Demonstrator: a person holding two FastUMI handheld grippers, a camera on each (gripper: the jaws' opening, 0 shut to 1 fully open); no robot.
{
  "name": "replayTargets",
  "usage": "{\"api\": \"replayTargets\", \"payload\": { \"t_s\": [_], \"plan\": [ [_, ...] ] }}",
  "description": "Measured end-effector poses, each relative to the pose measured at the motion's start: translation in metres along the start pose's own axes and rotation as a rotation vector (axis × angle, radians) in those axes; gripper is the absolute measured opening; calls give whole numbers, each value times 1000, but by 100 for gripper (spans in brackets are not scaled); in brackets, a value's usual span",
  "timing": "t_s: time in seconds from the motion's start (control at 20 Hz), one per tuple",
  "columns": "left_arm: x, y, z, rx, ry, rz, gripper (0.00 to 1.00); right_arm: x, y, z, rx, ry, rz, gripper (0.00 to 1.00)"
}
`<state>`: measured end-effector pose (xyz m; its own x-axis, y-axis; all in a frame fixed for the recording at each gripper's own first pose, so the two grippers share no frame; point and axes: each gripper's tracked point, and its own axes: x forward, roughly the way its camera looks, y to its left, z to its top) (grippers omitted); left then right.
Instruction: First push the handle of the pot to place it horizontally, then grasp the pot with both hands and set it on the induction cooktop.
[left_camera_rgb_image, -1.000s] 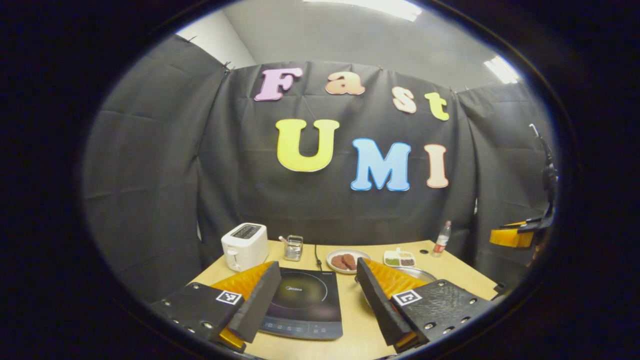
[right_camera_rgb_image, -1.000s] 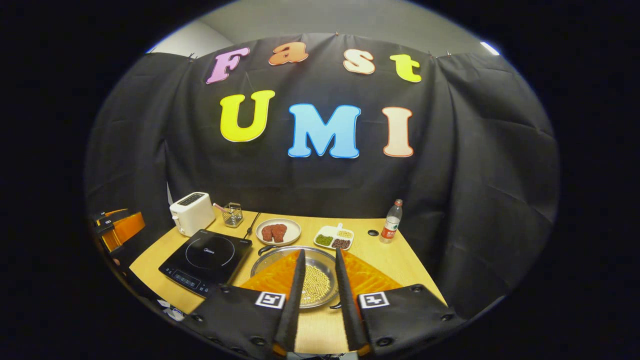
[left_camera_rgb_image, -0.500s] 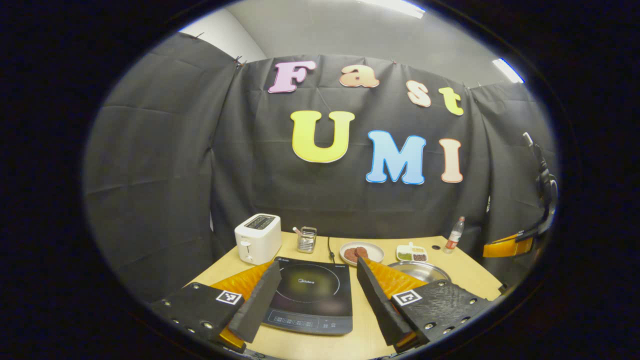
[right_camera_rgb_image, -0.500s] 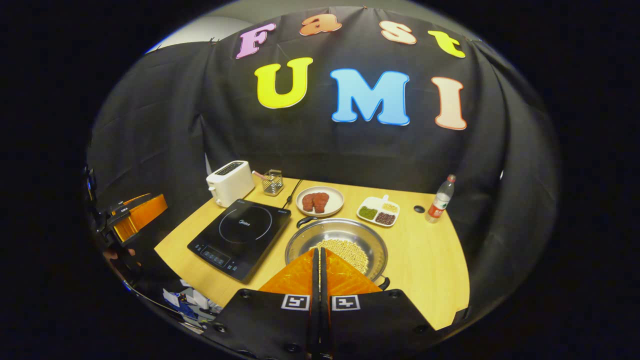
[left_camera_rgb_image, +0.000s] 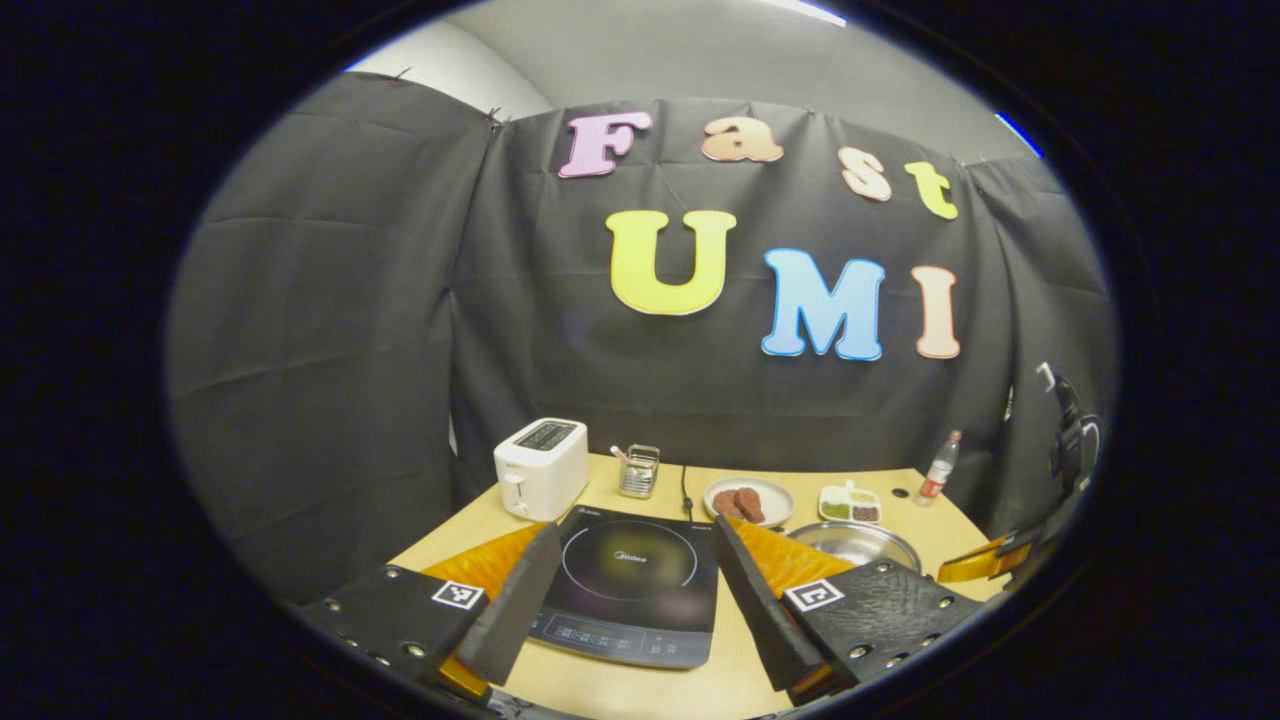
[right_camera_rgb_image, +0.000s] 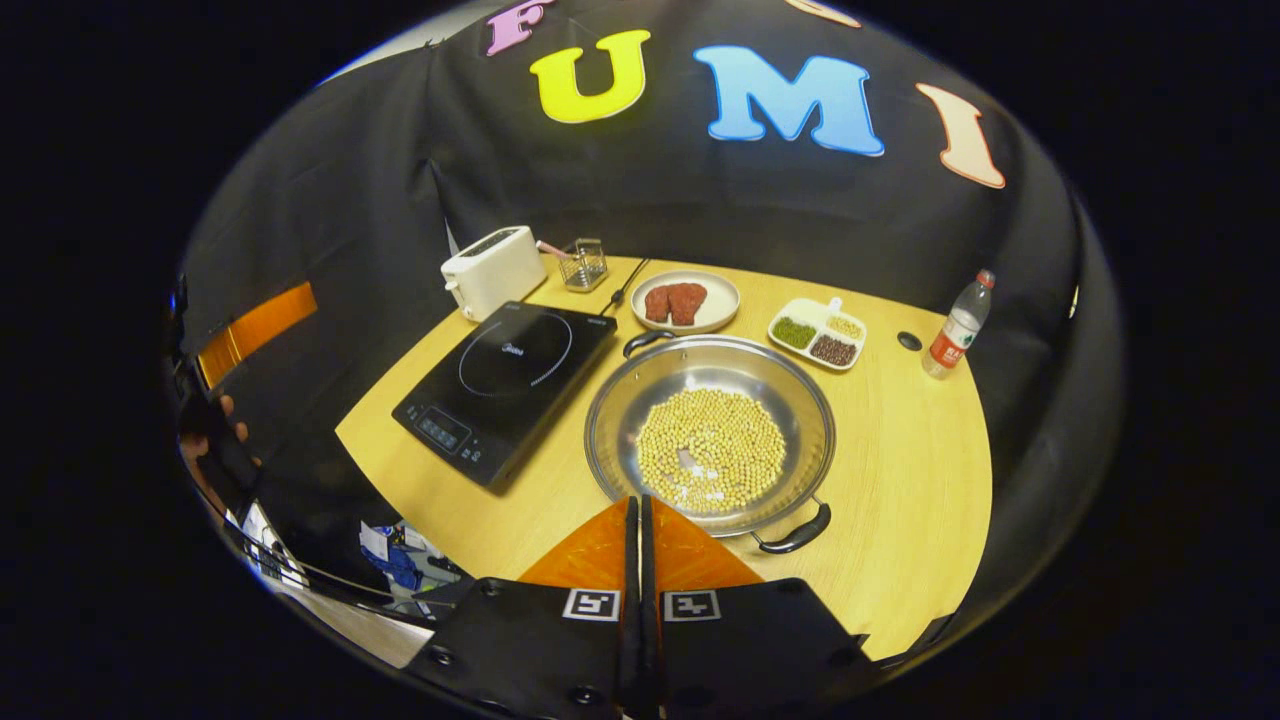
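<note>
Steel, round pot (right_camera_rgb_image: 710, 430) full of small beans sits beside the flat black induction cooktop (right_camera_rgb_image: 505, 385). My right gripper (right_camera_rgb_image: 641, 520) has its jaws pressed together on nothing; my left gripper (left_camera_rgb_image: 628, 578) is wide apart.

From my right gripper view, pot (right_camera_rgb_image: 710, 435) sits right of cooktop (right_camera_rgb_image: 505, 385); toaster (right_camera_rgb_image: 493, 270) behind cooktop, plate (right_camera_rgb_image: 685, 302) behind pot.

The left gripper (left_camera_rgb_image: 628, 600) holds its jaws wide apart. The right gripper (right_camera_rgb_image: 640, 560) has its jaws pressed together (nothing between them) and points down.

left gripper (left_camera_rgb_image: 628, 590) open, above induction cooktop (left_camera_rgb_image: 632, 590)
</note>
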<state>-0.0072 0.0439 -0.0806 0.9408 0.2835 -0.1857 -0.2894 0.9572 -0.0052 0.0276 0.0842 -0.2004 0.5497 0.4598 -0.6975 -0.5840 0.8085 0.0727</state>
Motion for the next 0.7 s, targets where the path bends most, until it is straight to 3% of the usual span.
{"api": "replayTargets", "payload": {
  "t_s": [0.1,0.25,0.35,0.5,0.65,0.7],
  "plan": [
    [2,-5,-6,-8,22,22,96,10,-13,-15,-23,62,3,2],
    [2,-21,-12,-35,60,33,89,22,-34,-33,-51,124,15,0],
    [2,-33,-9,-41,58,37,93,30,-47,-46,-55,159,20,0],
    [1,-52,-8,-20,57,45,89,44,-61,-63,-51,208,37,0],
    [-5,-67,-11,13,63,57,93,59,-69,-74,-52,240,60,2],
    [-5,-72,-15,18,71,60,89,62,-69,-76,-46,256,71,2]
  ]
}}
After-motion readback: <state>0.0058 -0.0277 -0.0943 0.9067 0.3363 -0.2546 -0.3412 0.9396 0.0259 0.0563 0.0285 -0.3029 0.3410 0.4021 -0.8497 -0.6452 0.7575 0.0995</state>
